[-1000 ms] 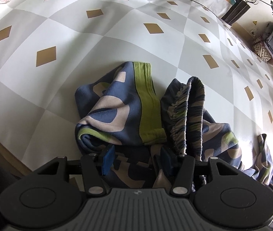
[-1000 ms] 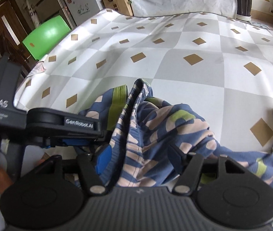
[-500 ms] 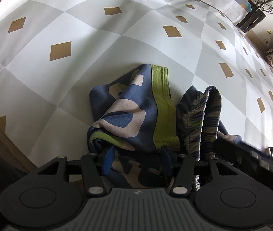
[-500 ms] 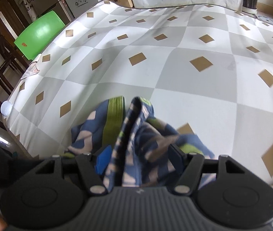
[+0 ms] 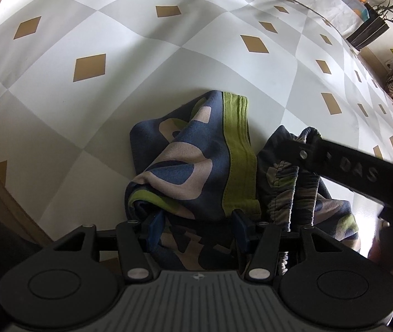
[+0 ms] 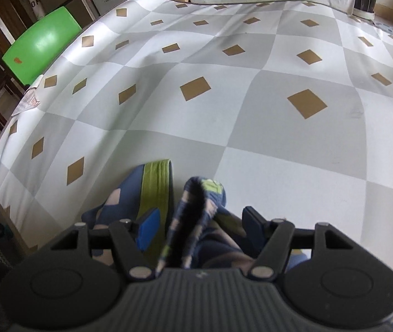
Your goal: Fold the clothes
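Observation:
A navy garment (image 5: 191, 160) with beige shapes and a lime-green band lies bunched at the near edge of the checked table. My left gripper (image 5: 198, 228) points steeply down, shut on a thick fold of it beside the green band. Just to the right, the gathered elastic waistband (image 5: 287, 182) stands up. The black body of my right gripper (image 5: 348, 166) reaches over it. In the right wrist view the waistband (image 6: 193, 202) rises between the fingers of my right gripper (image 6: 199, 227), which is shut on that bunch. The green band (image 6: 155, 185) lies just to its left.
The grey-and-white tablecloth (image 5: 113, 110) with tan diamonds stretches far ahead. Its wooden near-left edge (image 5: 8, 202) is close to the garment. A green chair (image 6: 41, 44) stands beyond the far-left corner, near a paper (image 6: 27, 101). A potted plant (image 5: 368, 30) stands far right.
My right gripper has moved left with the waistband, close beside the left gripper, and now shows in the left wrist view. The garment is bunched tighter. The left gripper has barely shifted.

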`<state>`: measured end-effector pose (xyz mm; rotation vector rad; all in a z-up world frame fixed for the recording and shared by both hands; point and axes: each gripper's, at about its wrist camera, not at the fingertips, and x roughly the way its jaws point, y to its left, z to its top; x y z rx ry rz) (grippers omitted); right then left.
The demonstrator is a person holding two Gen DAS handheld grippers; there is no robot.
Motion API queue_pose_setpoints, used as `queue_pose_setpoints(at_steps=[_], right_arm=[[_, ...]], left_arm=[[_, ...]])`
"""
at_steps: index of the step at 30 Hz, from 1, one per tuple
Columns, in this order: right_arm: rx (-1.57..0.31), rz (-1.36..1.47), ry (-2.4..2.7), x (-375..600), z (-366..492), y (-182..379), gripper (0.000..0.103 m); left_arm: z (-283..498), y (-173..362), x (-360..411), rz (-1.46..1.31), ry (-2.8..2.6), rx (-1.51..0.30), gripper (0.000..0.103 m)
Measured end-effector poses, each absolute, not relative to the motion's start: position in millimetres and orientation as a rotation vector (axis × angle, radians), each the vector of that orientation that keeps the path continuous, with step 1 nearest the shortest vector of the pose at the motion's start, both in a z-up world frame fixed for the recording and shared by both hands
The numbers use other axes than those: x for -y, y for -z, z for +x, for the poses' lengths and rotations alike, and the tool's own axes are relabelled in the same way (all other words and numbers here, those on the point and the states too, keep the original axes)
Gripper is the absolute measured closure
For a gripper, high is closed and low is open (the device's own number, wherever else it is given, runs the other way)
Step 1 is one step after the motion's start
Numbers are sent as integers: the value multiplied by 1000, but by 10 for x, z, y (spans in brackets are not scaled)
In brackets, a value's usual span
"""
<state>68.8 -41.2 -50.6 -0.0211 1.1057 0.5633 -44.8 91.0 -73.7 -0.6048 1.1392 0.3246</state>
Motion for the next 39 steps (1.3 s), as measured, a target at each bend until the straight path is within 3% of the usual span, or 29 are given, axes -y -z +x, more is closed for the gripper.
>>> queue_pose_setpoints(at_steps=[4, 9, 12, 23, 26, 39], right_arm=[[-1101, -54, -582, 312, 712, 573, 46], [-1117, -68, -551, 304, 722, 675, 82], [-1100, -5, -524, 413, 759, 628, 92], [-861, 302, -394, 1172, 884, -9, 94], [-809, 342, -311, 1424, 902, -116, 94], [-823, 389, -242, 1927, 840, -91, 94]], left_arm=[[-434, 739, -897, -599, -317, -1135, 46], [-415, 729, -874, -579, -314, -1130, 45], [-426, 685, -896, -596, -304, -1107, 45], [-468, 298, -785, -549, -102, -974, 45], [-463, 232, -655, -509, -7, -965, 38], [-449, 319, -134, -230, 160, -1000, 35]])
